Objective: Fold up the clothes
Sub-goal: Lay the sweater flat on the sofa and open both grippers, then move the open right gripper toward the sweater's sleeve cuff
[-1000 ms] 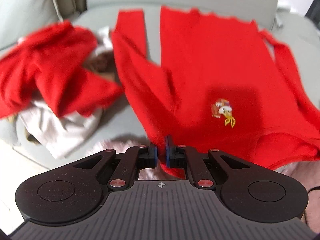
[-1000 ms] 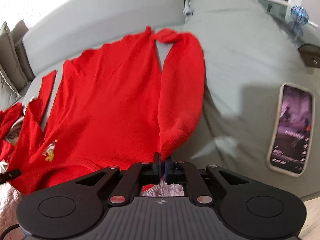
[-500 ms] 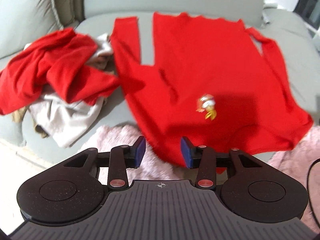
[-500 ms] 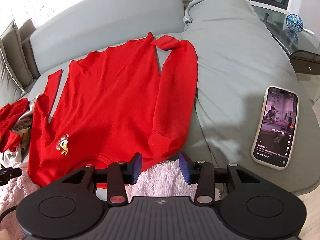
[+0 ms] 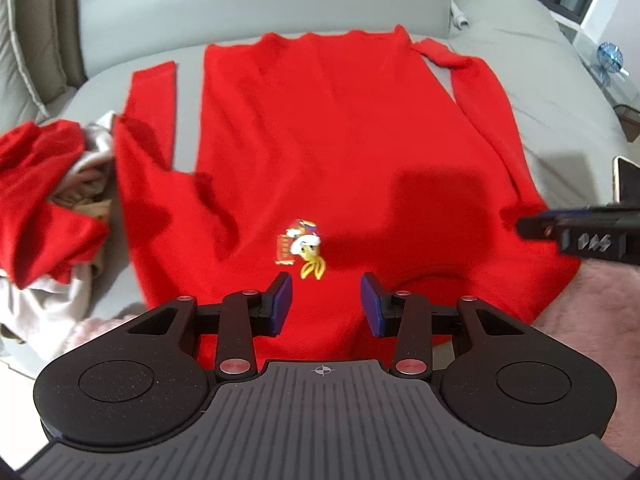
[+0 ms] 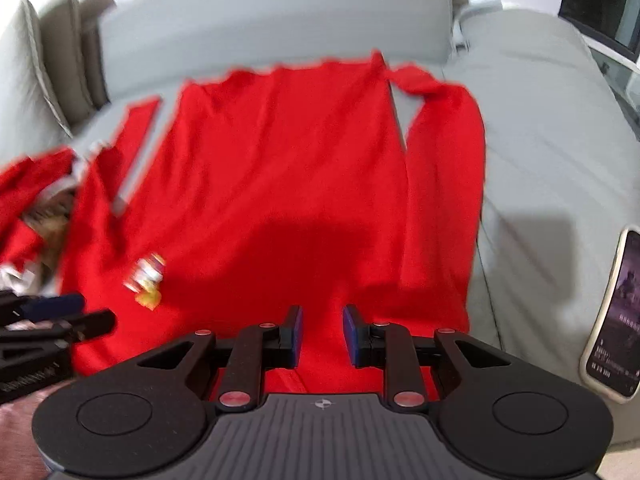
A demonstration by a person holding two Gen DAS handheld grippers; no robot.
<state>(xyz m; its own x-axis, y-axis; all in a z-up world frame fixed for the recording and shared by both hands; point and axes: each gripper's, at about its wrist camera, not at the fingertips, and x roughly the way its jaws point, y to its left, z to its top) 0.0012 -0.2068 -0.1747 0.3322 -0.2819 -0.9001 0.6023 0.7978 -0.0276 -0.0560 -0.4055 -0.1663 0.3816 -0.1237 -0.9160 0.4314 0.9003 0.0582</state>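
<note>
Red sweater (image 5: 340, 152) flat on sofa (image 5: 552, 92), long axis running away from both hand-held grippers, collar nearest, hem at backrest. Left hand-held gripper (image 5: 325, 306) above chest near duck badge (image 5: 302, 248), jaws parted, empty. Right hand-held gripper (image 6: 322, 334) above collar side, jaws just closing, narrower gap, nothing between. Right sleeve (image 6: 444, 200) nearer right gripper; probably first fold.
</note>
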